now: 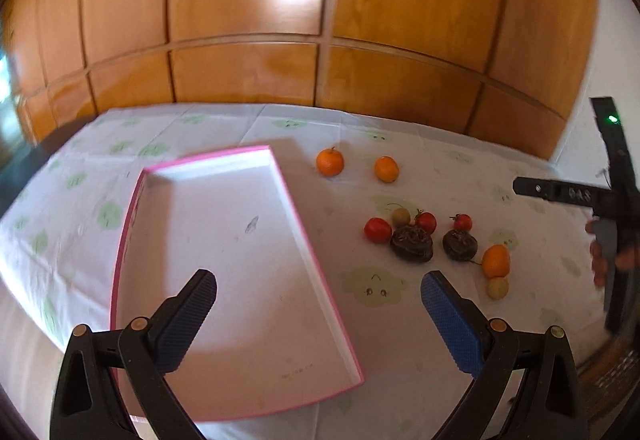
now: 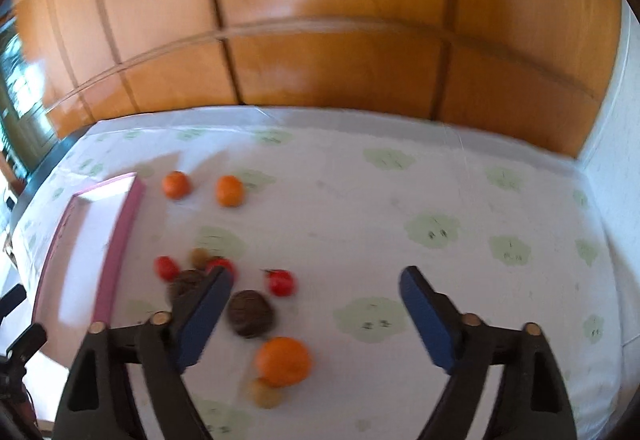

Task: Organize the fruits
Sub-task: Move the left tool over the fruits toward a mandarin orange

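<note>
A shallow white box with a pink rim [image 1: 224, 240] lies on the cloth, and nothing lies in it. To its right lie two oranges [image 1: 330, 162] [image 1: 386, 169], small red tomatoes [image 1: 377, 230], two dark wrinkled fruits [image 1: 412, 243] [image 1: 460, 244], a third orange [image 1: 496, 260] and a small yellow fruit [image 1: 497, 288]. My left gripper [image 1: 318, 294] hangs open over the box's near right edge and holds nothing. My right gripper [image 2: 316, 290] is open above the fruit cluster; a dark fruit [image 2: 250, 314] and an orange [image 2: 284, 362] lie below, untouched.
A white tablecloth with green prints [image 2: 432, 232] covers the table. Wooden panels [image 1: 248, 19] rise behind the far edge, and a white wall [image 1: 616, 59] stands at the right. The right-hand tool and fingers [image 1: 612, 236] show at the left wrist view's right edge.
</note>
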### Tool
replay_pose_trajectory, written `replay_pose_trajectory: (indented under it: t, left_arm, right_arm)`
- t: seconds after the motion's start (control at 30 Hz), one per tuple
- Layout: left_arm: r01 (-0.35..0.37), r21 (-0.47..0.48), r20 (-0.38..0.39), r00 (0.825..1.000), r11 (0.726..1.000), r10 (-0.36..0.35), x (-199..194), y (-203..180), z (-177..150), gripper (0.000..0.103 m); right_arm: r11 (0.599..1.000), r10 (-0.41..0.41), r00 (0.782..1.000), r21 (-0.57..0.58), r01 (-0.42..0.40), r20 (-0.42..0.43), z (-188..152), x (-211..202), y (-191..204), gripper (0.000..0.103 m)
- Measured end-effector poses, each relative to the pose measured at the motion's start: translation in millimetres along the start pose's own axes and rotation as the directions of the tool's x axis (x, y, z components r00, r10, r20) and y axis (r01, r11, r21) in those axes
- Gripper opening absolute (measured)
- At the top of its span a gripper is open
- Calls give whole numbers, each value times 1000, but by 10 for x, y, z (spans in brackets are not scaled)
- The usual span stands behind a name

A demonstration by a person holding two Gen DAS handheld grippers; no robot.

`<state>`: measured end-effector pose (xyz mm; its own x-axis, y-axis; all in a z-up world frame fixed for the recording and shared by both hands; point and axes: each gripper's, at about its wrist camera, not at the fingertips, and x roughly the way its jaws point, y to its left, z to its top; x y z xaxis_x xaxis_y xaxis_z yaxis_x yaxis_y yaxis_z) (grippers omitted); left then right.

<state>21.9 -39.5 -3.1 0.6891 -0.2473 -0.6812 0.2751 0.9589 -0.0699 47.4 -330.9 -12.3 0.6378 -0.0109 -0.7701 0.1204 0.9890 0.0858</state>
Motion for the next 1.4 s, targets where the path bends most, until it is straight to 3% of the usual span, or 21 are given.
replay_pose_trajectory:
  t: [0.2,0.27,0.43,0.63,0.73,0.87,1.13,1.2,1.23,1.4]
  left_arm:
    - [56,44,-113,992,997,-50,304,-132,193,101]
    - [80,40,-153,985,996,-73,426,-162,261,88]
    - [101,56,-208,974,993,-87,714,-186,487,75]
    - [66,28,-210,976,997,-59,1103,-77,915,67]
    - [51,44,-221,974,998,-40,1326,-103,1054,57]
    - [25,81,-240,971,996,-5,1648,-187,1185,57]
    - [-17,97,-298,954,995,45,2213,-287,1298,57]
    - [-16,97,-327,944,995,47,2342,-281,1284,40]
    - [-17,96,-332,942,995,48,2388,-276,1281,40]
    - [1,65,-296,955,998,18,2230,-253,1223,39]
  right_arm:
    - [994,28,998,108,-22,-58,-23,240,-368,68]
    - [993,46,998,112,-41,-46,-2,233,-358,65]
    - [990,79,996,116,-75,-30,24,188,-322,65]
    - [984,116,993,138,-114,-10,62,134,-325,65]
    - [983,130,991,134,-127,-19,71,150,-302,65]
    - [979,144,989,148,-137,-37,71,189,-319,65]
    - [971,166,985,179,-156,-43,88,227,-362,65]
    - [969,177,983,185,-165,-50,94,240,-371,65]
    - [967,186,981,189,-172,-58,93,251,-376,65]
    - [957,242,961,200,-212,-138,55,375,-348,63]
